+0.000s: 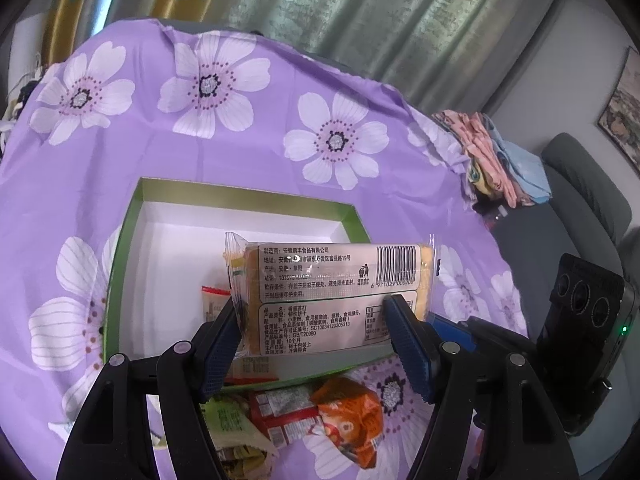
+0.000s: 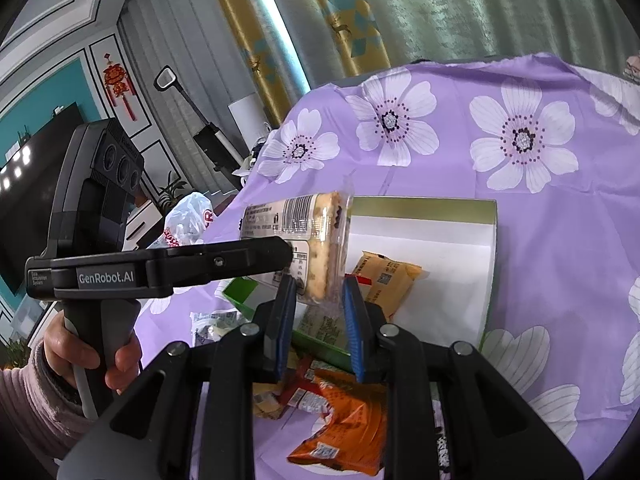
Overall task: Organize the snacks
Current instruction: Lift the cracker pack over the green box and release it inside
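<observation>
Through the left wrist view, my left gripper (image 1: pixel 316 320) had its jaws about half apart and clamped across the width of a clear-wrapped cracker pack (image 1: pixel 332 280), label side up with the barcode showing. The pack hung over the near part of an open green box (image 1: pixel 352 216) with a white inside, set on a purple flowered cloth (image 1: pixel 200 152). One small pack with a red strip (image 1: pixel 214 300) already lay in the box, and an orange bag (image 1: pixel 352 412) and other loose packs (image 1: pixel 264 408) waited on the cloth in front of it. I judged the step would go best by lowering the pack flat onto bare floor of the box, clear of the small one, before letting go.

Through the right wrist view, my right gripper (image 2: pixel 320 316) had its jaws close together on the end seam of the same cracker pack (image 2: pixel 304 236); the wrapper sat between the pads (image 2: pixel 288 300), so I took it as pinched, steadying that end. The left gripper's body (image 2: pixel 160 268) crossed the frame, held by a hand (image 2: pixel 92 352) in a pink sleeve. A yellow snack pack (image 2: pixel 384 280) lay inside the box (image 2: pixel 424 208). Both ends should be released together, I thought, so the pack would not tip.
</observation>
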